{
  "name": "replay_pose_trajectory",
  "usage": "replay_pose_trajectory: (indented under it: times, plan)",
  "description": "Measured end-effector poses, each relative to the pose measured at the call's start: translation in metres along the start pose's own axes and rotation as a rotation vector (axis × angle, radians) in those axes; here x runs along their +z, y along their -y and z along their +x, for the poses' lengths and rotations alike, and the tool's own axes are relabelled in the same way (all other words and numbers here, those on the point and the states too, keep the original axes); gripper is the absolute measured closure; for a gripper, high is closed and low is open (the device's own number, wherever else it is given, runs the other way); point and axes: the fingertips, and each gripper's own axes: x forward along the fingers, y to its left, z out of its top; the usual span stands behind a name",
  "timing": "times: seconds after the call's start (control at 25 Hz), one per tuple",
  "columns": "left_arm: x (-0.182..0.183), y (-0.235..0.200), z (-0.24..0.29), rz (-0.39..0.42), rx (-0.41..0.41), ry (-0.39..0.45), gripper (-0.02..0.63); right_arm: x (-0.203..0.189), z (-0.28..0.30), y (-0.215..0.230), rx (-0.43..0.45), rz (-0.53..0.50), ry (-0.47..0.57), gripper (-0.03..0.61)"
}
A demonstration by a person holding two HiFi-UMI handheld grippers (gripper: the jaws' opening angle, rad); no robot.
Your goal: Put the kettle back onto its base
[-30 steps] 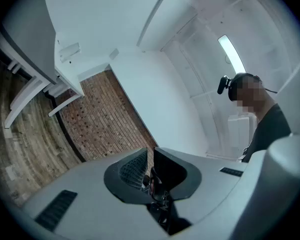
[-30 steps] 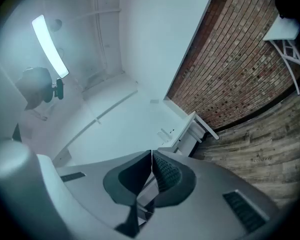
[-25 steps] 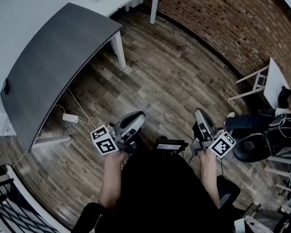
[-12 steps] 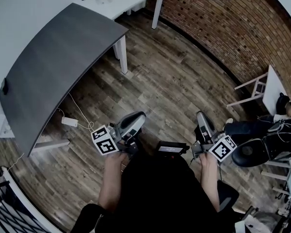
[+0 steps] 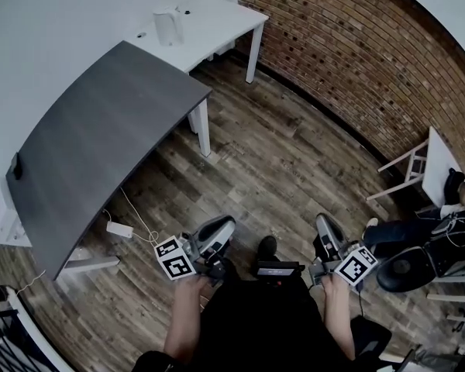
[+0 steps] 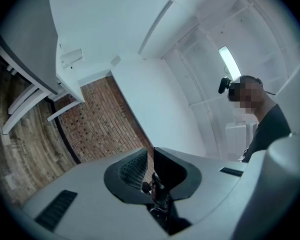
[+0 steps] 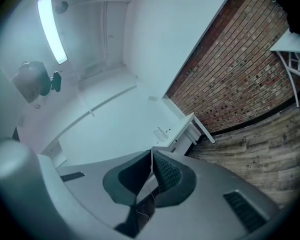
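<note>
A white kettle stands on a white table at the far end of the room, small in the head view. Small items lie beside it; I cannot tell which is the base. In the right gripper view the same white table shows far off, with a small white upright shape on it. My left gripper and right gripper are held low in front of the body, over the wooden floor. Both are shut and empty: the left gripper and the right gripper each have their jaws together.
A long grey table stands left of the path, with a power strip and cable under it. A brick wall runs along the right. An office chair and a white stand are at right. A person shows in the left gripper view.
The head view has shifted, so the tables sit lower in the frame and the kettle has come into view at the top. Both grippers stay shut and held in front.
</note>
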Motion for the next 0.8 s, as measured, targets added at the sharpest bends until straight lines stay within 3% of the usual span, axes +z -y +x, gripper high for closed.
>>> replay_pose_trajectory:
  times: [0.36,0.6,0.8]
  plan:
    - [0.021,-0.045,0.018,0.026,0.101,0.008,0.563,0.013,0.061,0.049,0.062,0.074,0.004,0.557]
    - [0.043,-0.075,0.076,0.080,0.130,-0.024,0.563,0.058,0.110,0.092,0.121,0.097,0.032,0.557]
    - [0.047,-0.083,0.141,0.133,0.152,-0.053,0.563,0.107,0.117,0.136,0.148,0.115,0.065,0.557]
